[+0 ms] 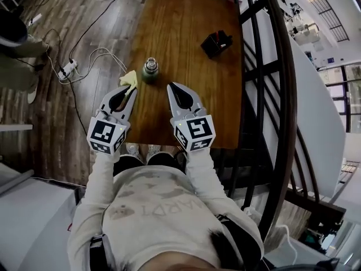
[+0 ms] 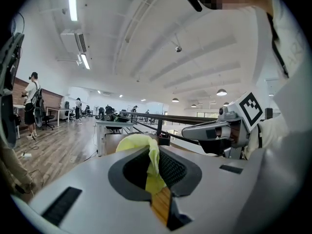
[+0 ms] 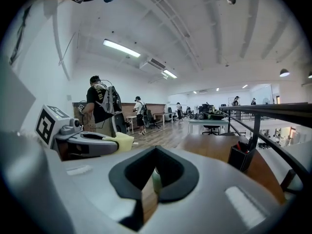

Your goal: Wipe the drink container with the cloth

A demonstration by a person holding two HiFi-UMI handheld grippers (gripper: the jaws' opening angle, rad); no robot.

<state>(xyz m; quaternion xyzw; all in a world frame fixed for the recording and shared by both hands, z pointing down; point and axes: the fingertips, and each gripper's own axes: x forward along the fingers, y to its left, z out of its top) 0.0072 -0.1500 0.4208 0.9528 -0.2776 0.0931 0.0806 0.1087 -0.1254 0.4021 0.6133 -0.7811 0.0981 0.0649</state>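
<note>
A small green drink container (image 1: 150,69) with a metal cap stands upright on the wooden table (image 1: 186,21). My left gripper (image 1: 129,87) is shut on a yellow cloth (image 1: 128,78), which sticks out of its tip just left of the container. In the left gripper view the cloth (image 2: 142,147) hangs between the jaws. My right gripper (image 1: 171,87) is shut with nothing in it, just right of and nearer than the container. A sliver of the container (image 3: 156,181) shows past its jaws in the right gripper view.
A black pen holder (image 1: 217,43) stands at the table's far right. A dark metal railing (image 1: 276,66) runs along the right side. A power strip (image 1: 66,69) with cables lies on the wooden floor at the left. People stand at desks in the distance.
</note>
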